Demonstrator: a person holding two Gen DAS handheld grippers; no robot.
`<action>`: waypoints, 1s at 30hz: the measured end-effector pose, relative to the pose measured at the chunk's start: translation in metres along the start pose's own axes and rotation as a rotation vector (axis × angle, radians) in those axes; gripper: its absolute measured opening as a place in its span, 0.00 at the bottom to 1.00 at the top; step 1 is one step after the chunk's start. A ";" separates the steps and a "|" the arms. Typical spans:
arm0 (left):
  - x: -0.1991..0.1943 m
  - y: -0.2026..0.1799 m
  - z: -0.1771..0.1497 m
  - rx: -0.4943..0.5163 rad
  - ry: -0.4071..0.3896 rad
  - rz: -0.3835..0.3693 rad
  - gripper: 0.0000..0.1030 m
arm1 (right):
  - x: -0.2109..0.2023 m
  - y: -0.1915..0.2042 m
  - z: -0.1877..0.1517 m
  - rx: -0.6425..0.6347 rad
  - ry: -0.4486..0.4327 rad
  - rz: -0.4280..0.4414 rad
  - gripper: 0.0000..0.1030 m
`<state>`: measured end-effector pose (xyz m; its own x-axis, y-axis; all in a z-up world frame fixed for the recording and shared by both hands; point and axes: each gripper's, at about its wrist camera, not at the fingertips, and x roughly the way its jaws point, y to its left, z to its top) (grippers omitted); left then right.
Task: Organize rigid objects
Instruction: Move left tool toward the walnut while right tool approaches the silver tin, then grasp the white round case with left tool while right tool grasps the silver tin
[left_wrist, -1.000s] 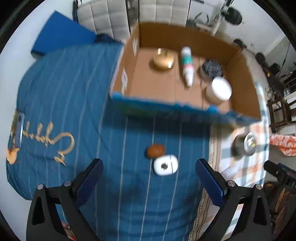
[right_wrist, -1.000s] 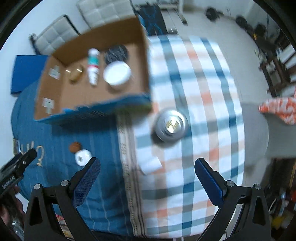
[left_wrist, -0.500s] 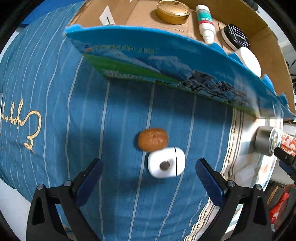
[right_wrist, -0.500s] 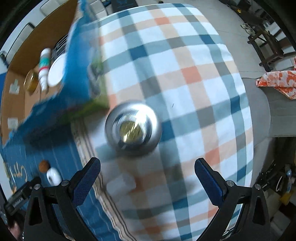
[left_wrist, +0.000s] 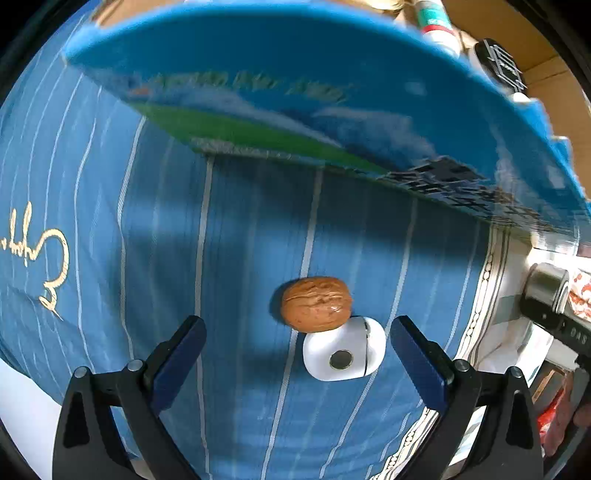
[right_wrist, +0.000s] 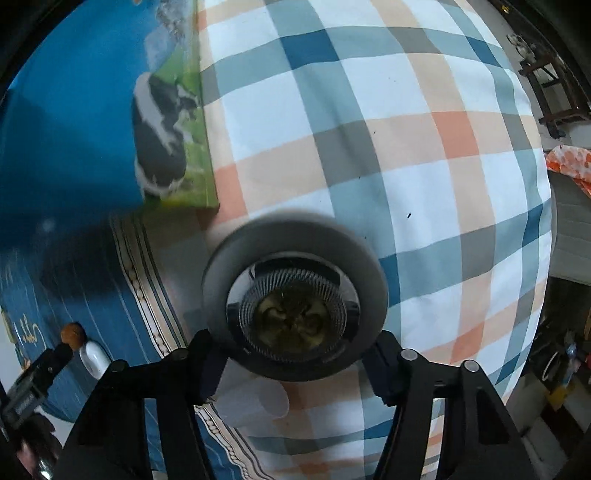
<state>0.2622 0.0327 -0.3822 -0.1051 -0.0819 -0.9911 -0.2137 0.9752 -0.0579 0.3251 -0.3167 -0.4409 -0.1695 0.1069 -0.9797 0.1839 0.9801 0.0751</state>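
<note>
A brown walnut (left_wrist: 316, 303) lies on the blue striped cloth (left_wrist: 147, 240), touching a white rounded case (left_wrist: 343, 349). My left gripper (left_wrist: 295, 339) hangs open straight above them, one finger on either side and apart from both. A metal cup (right_wrist: 295, 306) with a mesh strainer inside stands on the checked cloth (right_wrist: 406, 147). My right gripper (right_wrist: 295, 360) points down over it. Its jaws are closing with the cup between them, and the fingers (right_wrist: 207, 358) sit against its sides. The same cup (left_wrist: 546, 291) shows at the right edge of the left wrist view.
A cardboard box with a blue printed wall (left_wrist: 295, 96) stands just behind the walnut, holding a bottle (left_wrist: 436, 22) and a black-lidded jar (left_wrist: 498, 66). A white translucent piece (right_wrist: 255, 398) lies by the cup. The box's corner (right_wrist: 177, 129) is left of the cup.
Both grippers have sunk toward the cloths. The walnut and white case now sit between the left fingers. The right jaws have narrowed from wide open onto the metal cup.
</note>
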 end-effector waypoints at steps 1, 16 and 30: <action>0.002 0.002 0.001 -0.007 0.007 -0.005 0.99 | 0.000 0.000 -0.002 -0.004 0.010 0.004 0.56; 0.014 0.009 0.017 -0.012 0.025 -0.050 0.85 | -0.038 -0.002 -0.015 -0.037 -0.080 -0.017 0.82; 0.030 -0.019 -0.010 0.002 0.073 -0.074 0.85 | -0.006 0.011 0.007 -0.039 -0.012 -0.013 0.71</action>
<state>0.2532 0.0093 -0.4094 -0.1591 -0.1683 -0.9728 -0.2212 0.9664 -0.1310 0.3354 -0.3078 -0.4353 -0.1602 0.0921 -0.9828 0.1442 0.9871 0.0690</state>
